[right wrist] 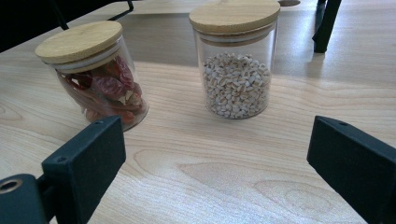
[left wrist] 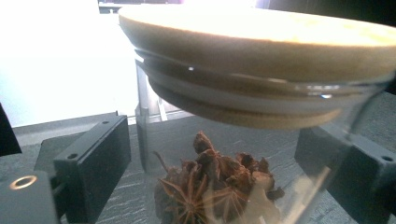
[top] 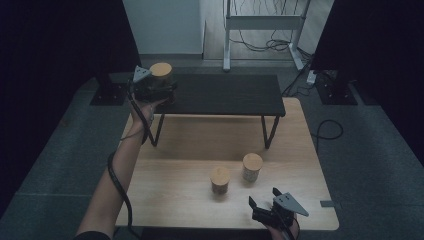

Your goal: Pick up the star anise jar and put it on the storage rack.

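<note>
our left gripper [top: 150, 87] clamped the star anise jar [left wrist: 243, 154] upper left, right gripper [top: 265, 207] gaped wide. slick breakable glass, so we'd grab mid-body, not the lid [left wrist: 261, 42].

High view: overhead, facing forward over the wooden table [top: 175, 175].
Left gripper view: very close.
Right gripper view: low, sharing that tabletop.

A jar of star anise [left wrist: 219, 186] sits between the left gripper's [top: 152, 87] jaws, on a shelf [top: 225, 95]. Ahead of the right gripper [right wrist: 219, 163] stand two jars: chillies [right wrist: 95, 77] left, grains [right wrist: 236, 58] right.
</note>
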The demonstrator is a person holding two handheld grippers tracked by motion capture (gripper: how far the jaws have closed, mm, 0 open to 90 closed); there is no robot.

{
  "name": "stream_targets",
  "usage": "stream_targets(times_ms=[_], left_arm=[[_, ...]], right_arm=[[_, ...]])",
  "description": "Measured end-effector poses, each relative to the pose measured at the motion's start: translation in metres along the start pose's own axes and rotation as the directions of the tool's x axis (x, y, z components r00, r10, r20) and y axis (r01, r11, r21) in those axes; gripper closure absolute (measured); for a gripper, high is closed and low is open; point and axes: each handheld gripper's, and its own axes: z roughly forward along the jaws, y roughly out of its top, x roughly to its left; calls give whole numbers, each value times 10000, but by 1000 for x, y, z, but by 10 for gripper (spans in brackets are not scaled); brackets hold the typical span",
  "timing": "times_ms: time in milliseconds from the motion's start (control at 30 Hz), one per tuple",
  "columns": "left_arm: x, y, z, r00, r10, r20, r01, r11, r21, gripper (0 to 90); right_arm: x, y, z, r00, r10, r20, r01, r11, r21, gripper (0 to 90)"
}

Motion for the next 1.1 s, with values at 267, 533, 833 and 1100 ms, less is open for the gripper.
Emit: stream_targets(times_ms=[267,533,833,1100], left_arm=[[-5,0,-4,9999,115,103,-117,9998,135,81],[-8,0,-11,9999,151,-48,-150,9998,125,81],[-11,-5,-25,9998,187,-60,-186,9998,52,81],[-17,-12,-39,9998,192,-71,-192,9998,14,81]], right_arm=[[1,0,0,10000,16,-25,-16,10000,-7,39],[3,0,-1,10000,12,32,-12,10000,-52,39],[5,0,-2,9999,-91,47,91,9999,-55,39],[8,-1,-3,9997,-220,59,221,9997,-102,39]])
